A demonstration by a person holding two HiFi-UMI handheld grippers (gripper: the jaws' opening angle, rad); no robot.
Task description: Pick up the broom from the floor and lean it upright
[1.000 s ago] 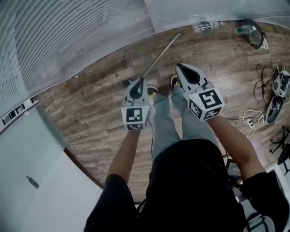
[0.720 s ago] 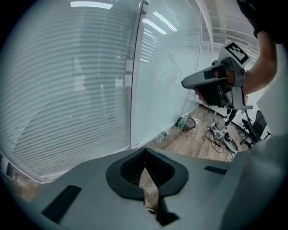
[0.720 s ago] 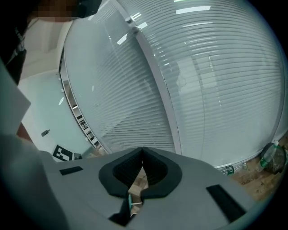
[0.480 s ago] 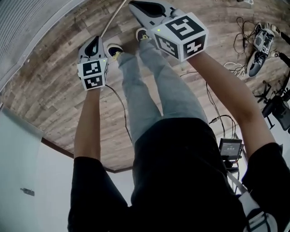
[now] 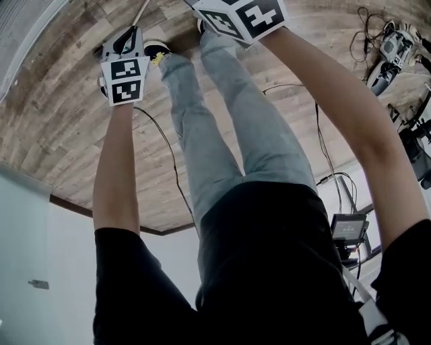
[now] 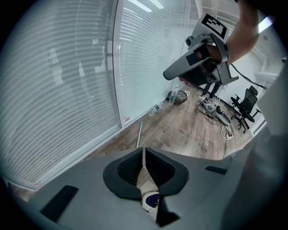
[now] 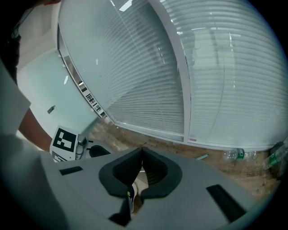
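Note:
The broom lies on the wood floor; its thin metal handle (image 5: 141,9) runs off the top edge of the head view, and its head is hidden behind my left gripper. In the left gripper view the handle (image 6: 140,134) stretches away just beyond the jaw tips. My left gripper (image 5: 133,29) is low over the floor beside the person's shoe (image 5: 156,48), shut and empty (image 6: 143,150). Only the marker cube (image 5: 246,17) of my right gripper shows in the head view. In its own view the right gripper (image 7: 143,150) is shut on nothing, with the handle's far end (image 7: 201,157) ahead.
Glass walls with blinds (image 6: 67,90) border the floor. A plastic bottle (image 6: 155,108) lies at their base. Cables and devices (image 5: 387,50) lie on the floor at the right, with office chairs (image 6: 245,103) beyond. A thin cable (image 5: 165,145) trails by the person's legs.
Both grippers have dropped toward the floor and slid to the top of the head view. The right gripper's jaws have left that frame. The camera now looks more steeply down over the legs.

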